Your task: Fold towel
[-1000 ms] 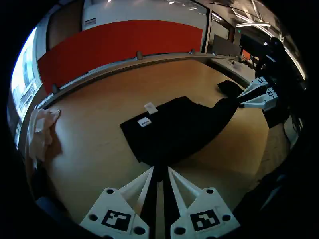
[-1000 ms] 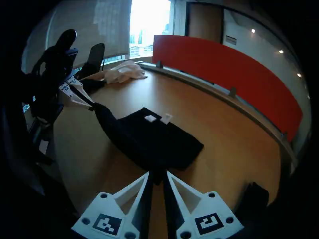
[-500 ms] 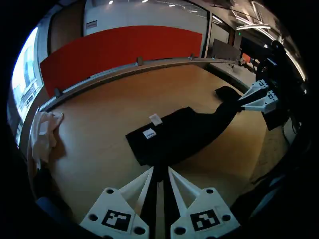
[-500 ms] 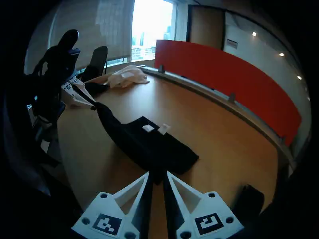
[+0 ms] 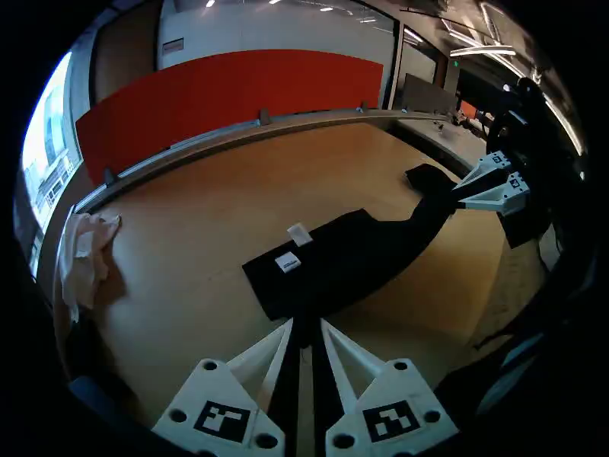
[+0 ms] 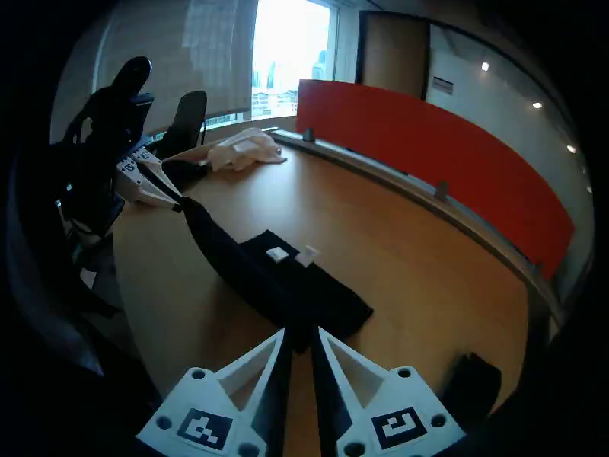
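Towel, black with two white tags, lies partly on the wooden table, with one long edge lifted taut. A pale cloth sits heaped at the table's edge, near a red partition. Our left gripper pinches one corner, fingers narrow. Our right gripper pinches the opposite corner likewise, and the two face each other across the table.

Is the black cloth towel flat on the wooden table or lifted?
Partly lifted: left gripper and right gripper each pinch the towel; the rest lies on the table.
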